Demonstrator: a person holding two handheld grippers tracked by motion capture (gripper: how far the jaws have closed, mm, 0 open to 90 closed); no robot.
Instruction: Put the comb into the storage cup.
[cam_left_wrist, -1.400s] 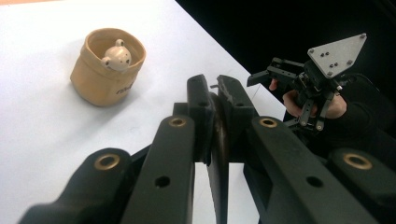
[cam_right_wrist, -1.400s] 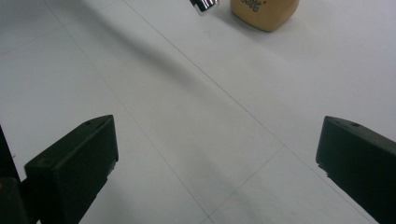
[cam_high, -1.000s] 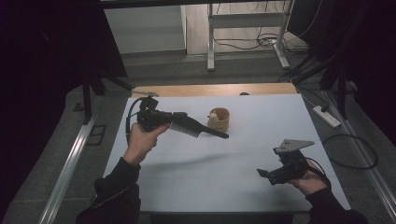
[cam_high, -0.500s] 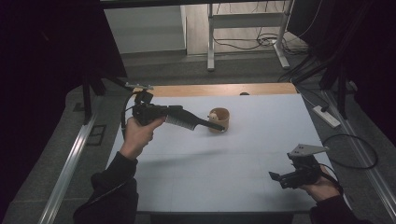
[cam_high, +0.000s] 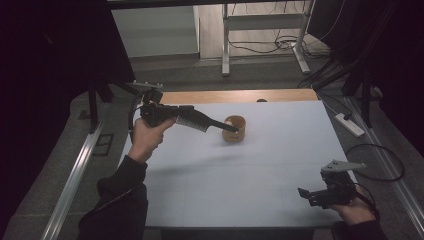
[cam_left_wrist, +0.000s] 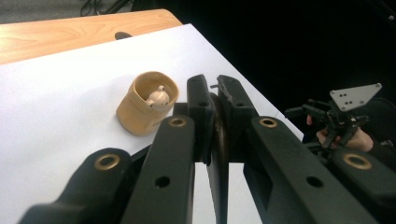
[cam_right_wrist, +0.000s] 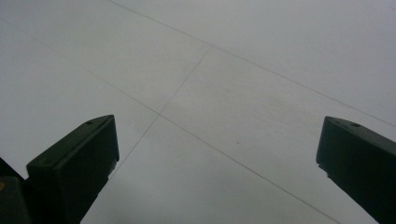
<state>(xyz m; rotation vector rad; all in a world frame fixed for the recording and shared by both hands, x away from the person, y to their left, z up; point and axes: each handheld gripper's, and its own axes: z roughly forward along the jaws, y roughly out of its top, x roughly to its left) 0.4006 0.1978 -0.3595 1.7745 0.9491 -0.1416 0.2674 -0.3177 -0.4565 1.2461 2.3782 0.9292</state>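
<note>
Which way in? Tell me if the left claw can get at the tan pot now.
Probably yes: the left claw, jaws closed, hovers right beside the tan pot with bare white table around it; it would need opening first.

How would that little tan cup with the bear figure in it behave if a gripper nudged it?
The tan cup looks small and squat with a wide base, so it would probably slide on the smooth white table rather than tip. The bear figure seems to sit loose inside and might rattle or fall out.

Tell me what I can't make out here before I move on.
- Figurine in the tan cup: body below the rim hidden, left gripper view.
- Left tongs: tips overlap the cup in the high view; contact unclear.
- Dark spot on the wooden strip: too small.
</note>
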